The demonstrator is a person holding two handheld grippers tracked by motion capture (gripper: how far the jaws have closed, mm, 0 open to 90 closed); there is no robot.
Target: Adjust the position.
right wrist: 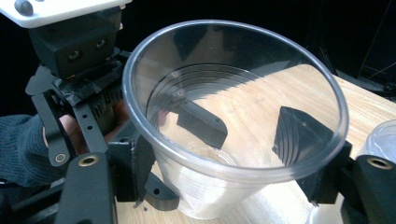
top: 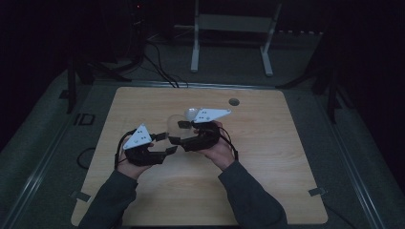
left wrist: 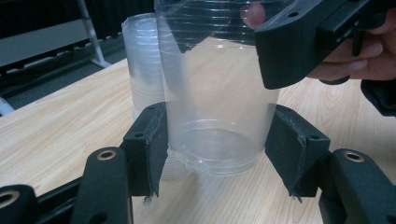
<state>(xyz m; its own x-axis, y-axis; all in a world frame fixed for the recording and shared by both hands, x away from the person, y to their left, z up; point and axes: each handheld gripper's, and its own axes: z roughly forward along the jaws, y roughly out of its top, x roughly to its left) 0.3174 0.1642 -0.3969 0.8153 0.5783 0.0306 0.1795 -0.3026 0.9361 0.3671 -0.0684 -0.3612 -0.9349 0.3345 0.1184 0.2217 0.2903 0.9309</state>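
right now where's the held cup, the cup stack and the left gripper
cup (left wrist: 219,107): left gripper view, on its clear side wall
cup stack (left wrist: 142,65): left gripper view, on the stack's side, behind the cup
left gripper (left wrist: 217,154): left gripper view, midway between its fingertips, at the cup's base

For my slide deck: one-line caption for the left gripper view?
Left gripper clamps the base of a clear plastic cup above a wooden table, cup stack behind.
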